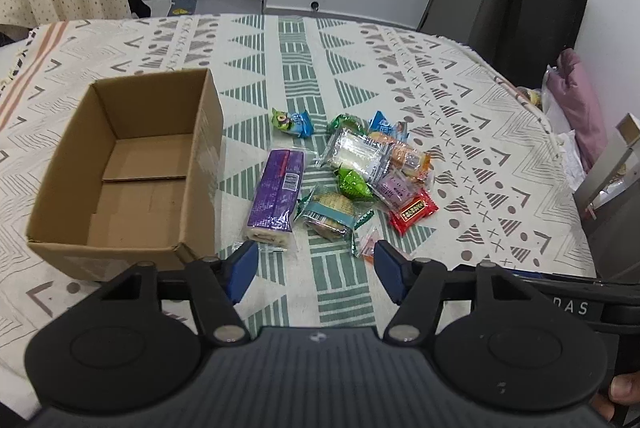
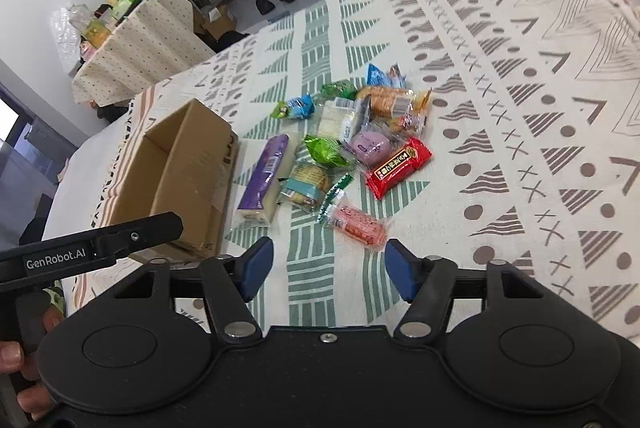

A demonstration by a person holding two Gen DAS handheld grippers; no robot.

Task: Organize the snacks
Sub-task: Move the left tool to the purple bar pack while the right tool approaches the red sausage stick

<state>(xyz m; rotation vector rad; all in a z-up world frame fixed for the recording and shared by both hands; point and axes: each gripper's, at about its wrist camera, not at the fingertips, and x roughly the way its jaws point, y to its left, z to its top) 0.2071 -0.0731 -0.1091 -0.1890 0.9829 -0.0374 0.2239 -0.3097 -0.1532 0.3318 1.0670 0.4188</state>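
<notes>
Open cardboard box (image 1: 132,163), apparently empty, toward the table's (image 1: 460,107) left edge; snack pile mid-table just right of it: purple roll pack (image 1: 276,195) nearest the box, red packet (image 1: 412,214), green wrapper (image 1: 352,183). Left tool (image 1: 316,262) and right tool (image 2: 328,262) both spread wide, holding nothing, over the near edge.

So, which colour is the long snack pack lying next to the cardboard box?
Purple; the long snack pack beside the cardboard box shows best in the left wrist view.

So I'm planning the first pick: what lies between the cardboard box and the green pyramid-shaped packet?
The long purple snack pack lies between the cardboard box and the green packet, clearest in the left wrist view.
</notes>
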